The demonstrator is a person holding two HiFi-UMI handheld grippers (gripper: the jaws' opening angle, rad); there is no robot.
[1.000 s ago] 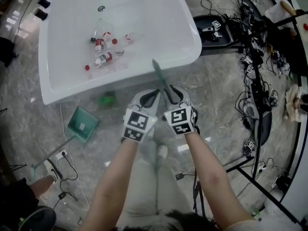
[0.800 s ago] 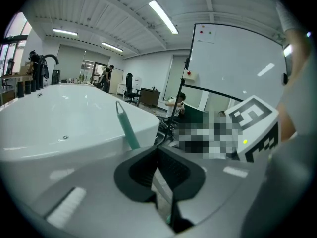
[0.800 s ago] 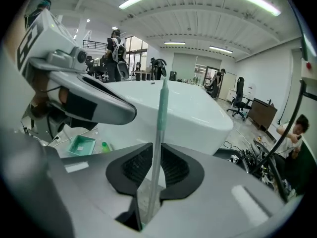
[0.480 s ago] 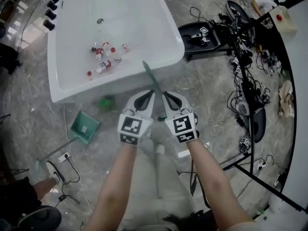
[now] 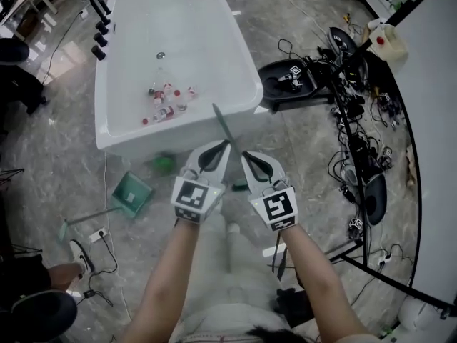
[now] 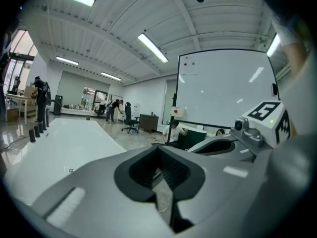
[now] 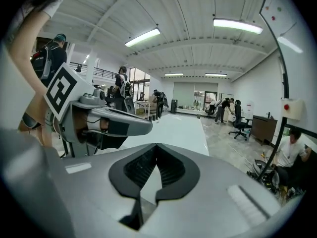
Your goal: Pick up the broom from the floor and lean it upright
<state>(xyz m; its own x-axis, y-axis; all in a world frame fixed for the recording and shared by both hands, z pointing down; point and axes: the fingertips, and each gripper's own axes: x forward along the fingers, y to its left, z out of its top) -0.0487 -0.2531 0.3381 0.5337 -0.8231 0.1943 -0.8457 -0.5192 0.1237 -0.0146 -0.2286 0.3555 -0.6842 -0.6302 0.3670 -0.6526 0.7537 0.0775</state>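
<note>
Broom (image 5: 223, 126) leaning at the bathtub (image 5: 178, 125) rim
Its green handle is slanting up-left between the left hand-held gripper (image 5: 223, 148) and right hand-held gripper (image 5: 246, 157); both are sitting clenched on nothing, the right having just been closing.

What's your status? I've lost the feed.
Left gripper shut. Right gripper just closed, nothing seen between fingers. Broom handle sticks up between them. Bathtub just ahead.
</note>
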